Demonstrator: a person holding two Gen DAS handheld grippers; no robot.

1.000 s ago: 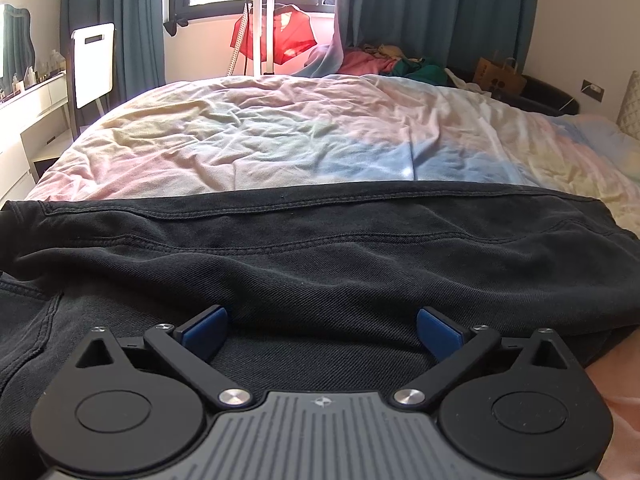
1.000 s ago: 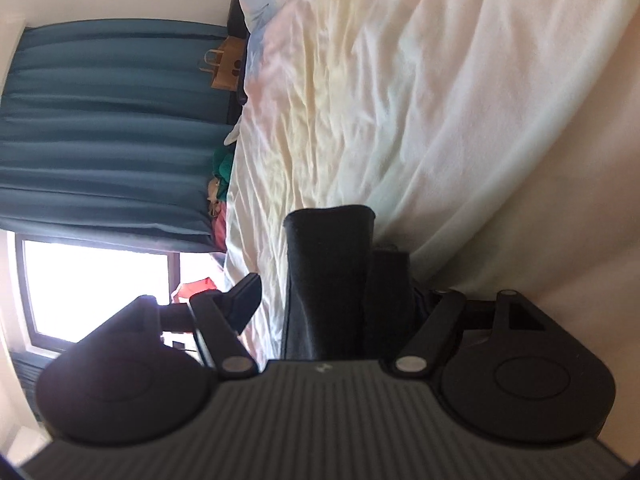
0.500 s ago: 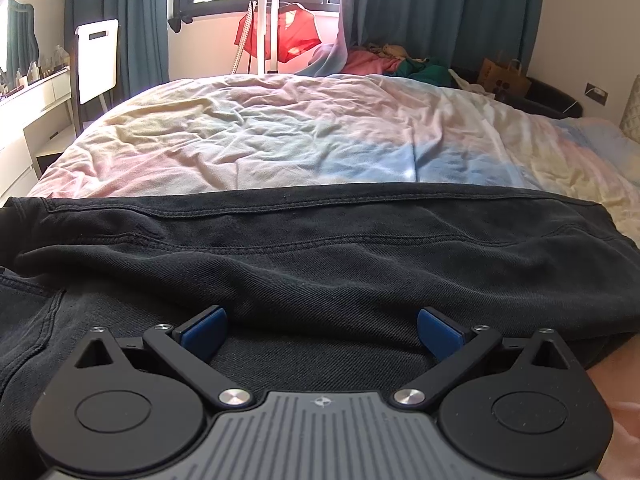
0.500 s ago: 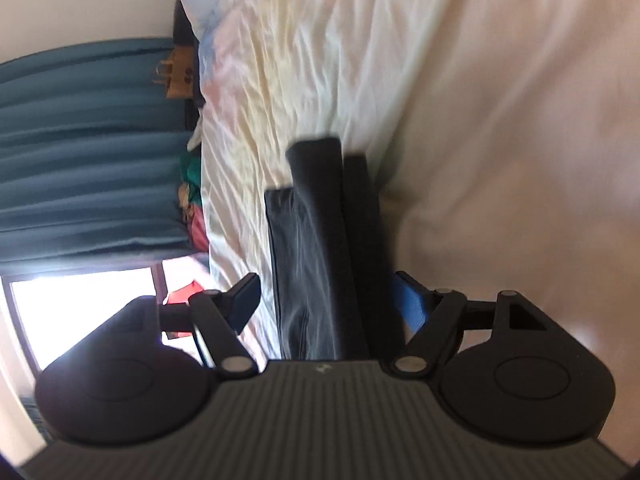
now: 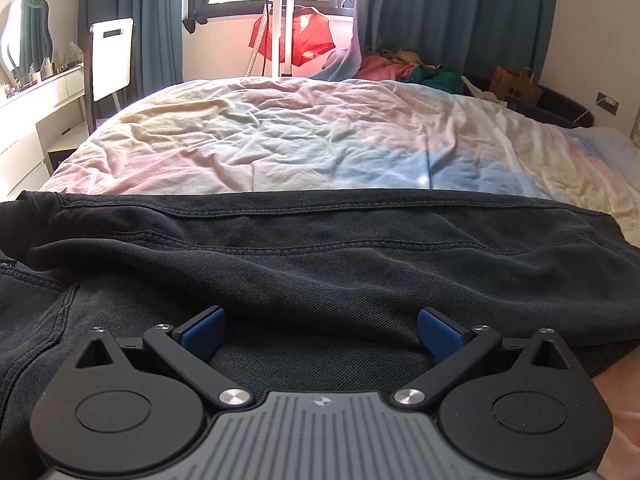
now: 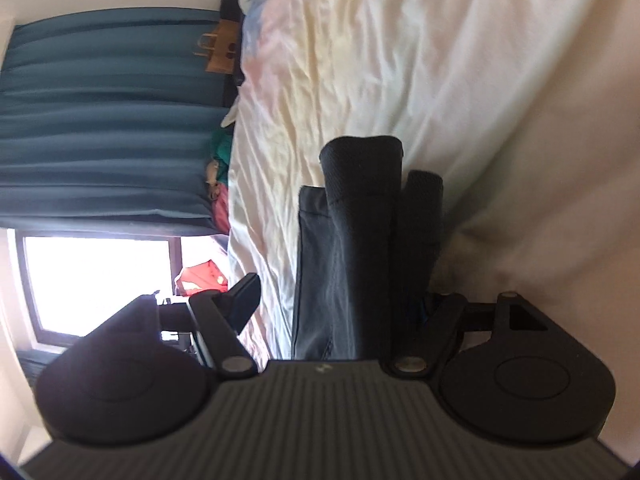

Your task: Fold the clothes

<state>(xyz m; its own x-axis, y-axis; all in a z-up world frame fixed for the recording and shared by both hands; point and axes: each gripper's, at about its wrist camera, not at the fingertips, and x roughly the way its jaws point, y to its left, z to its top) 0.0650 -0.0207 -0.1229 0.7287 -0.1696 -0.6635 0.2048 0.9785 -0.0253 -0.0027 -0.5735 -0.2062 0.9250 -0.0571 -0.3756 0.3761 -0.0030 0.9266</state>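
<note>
A pair of black trousers [image 5: 320,248] lies across the near side of the bed, its seams running left to right. My left gripper [image 5: 322,336] is open just above the cloth, its blue pads [image 5: 204,336] wide apart with dark fabric between and under them. In the right wrist view, turned on its side, the stacked leg ends [image 6: 360,208] of the trousers reach out between the fingers of my right gripper [image 6: 340,304]. That gripper is open: bare sheet shows between its left finger [image 6: 244,300] and the cloth. Its other finger is mostly hidden behind the fabric.
The pastel sheet [image 5: 300,140] stretches wrinkled beyond the trousers. A white chair [image 5: 110,58] and a dresser [image 5: 40,100] stand at the left. At the far end are a red garment on a stand [image 5: 296,36], a clothes pile [image 5: 400,66] and a paper bag [image 5: 514,86].
The right wrist view has swung about, and the leg ends have shifted between the right fingers. The right blue pad, seen half a second ago, is now mostly covered by cloth. The left gripper has kept still.
</note>
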